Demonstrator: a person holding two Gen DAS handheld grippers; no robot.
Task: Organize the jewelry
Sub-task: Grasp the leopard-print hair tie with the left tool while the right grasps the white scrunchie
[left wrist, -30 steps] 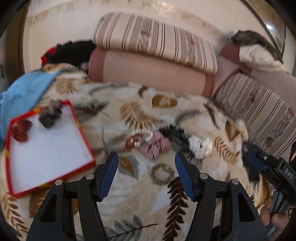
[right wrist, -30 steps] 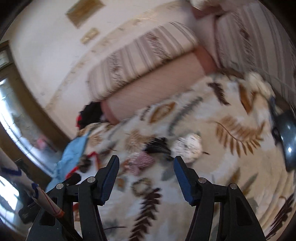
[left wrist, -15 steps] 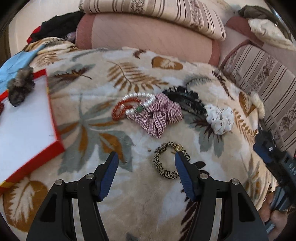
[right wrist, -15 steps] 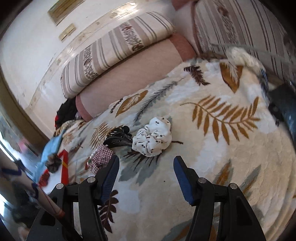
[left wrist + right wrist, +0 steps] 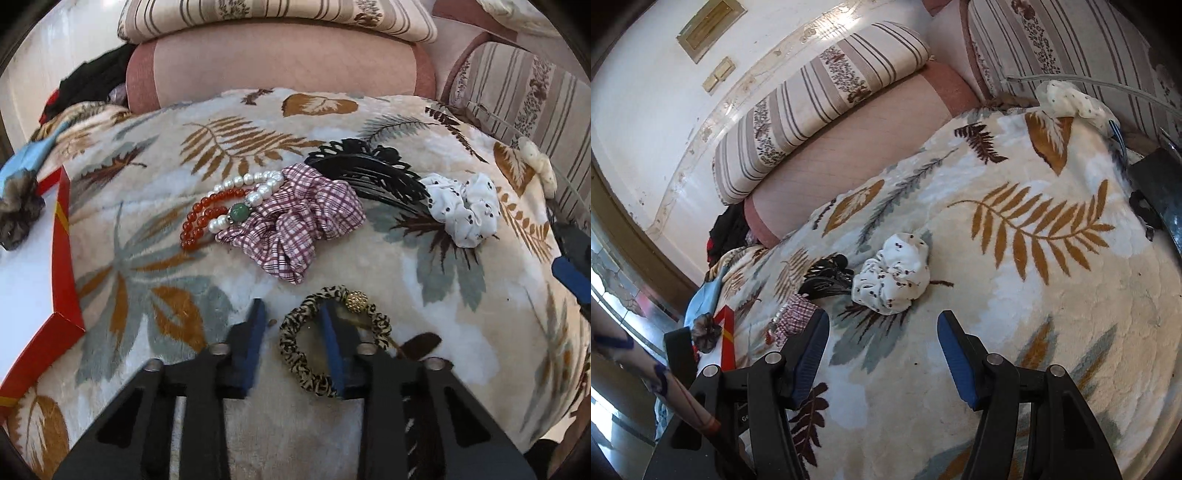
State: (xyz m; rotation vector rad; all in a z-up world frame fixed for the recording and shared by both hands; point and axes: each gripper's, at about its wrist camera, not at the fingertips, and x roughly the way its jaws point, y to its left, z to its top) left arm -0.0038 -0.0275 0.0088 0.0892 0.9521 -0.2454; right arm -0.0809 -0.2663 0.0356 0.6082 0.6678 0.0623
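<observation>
Left tool (image 5: 293,341): low centre of the left wrist view, lowered onto the leaf-print blanket (image 5: 147,206). Its jaws have just been closing; they stand narrow, one blue pad outside the leopard-print hair tie (image 5: 334,343) and the other inside its ring, so the near-left arc of the band lies between them. Whether the pads already press it cannot be told.

Leopard-print hair tie: lower centre, flat on the blanket, gold bead at its upper edge.

Plaid scrunchie (image 5: 299,225): centre of the frame, just above the hair tie.

Pearl bracelet (image 5: 245,199) with a green bead, and red bead bracelet (image 5: 199,219): left of the plaid scrunchie, touching it and each other.

Black claw clip (image 5: 369,173): upper right of the plaid scrunchie, partly beneath it.

White dotted scrunchie (image 5: 463,208): right of the clip, touching it.

Red-rimmed tray (image 5: 62,266): left edge, white inside, a dark scrunchie (image 5: 16,210) resting in it.

Right tool (image 5: 882,356): lower centre of the right wrist view, jaws apart and empty, above the blanket just below the white dotted scrunchie.

Striped cushions (image 5: 820,96): upper frame, behind the blanket.
</observation>
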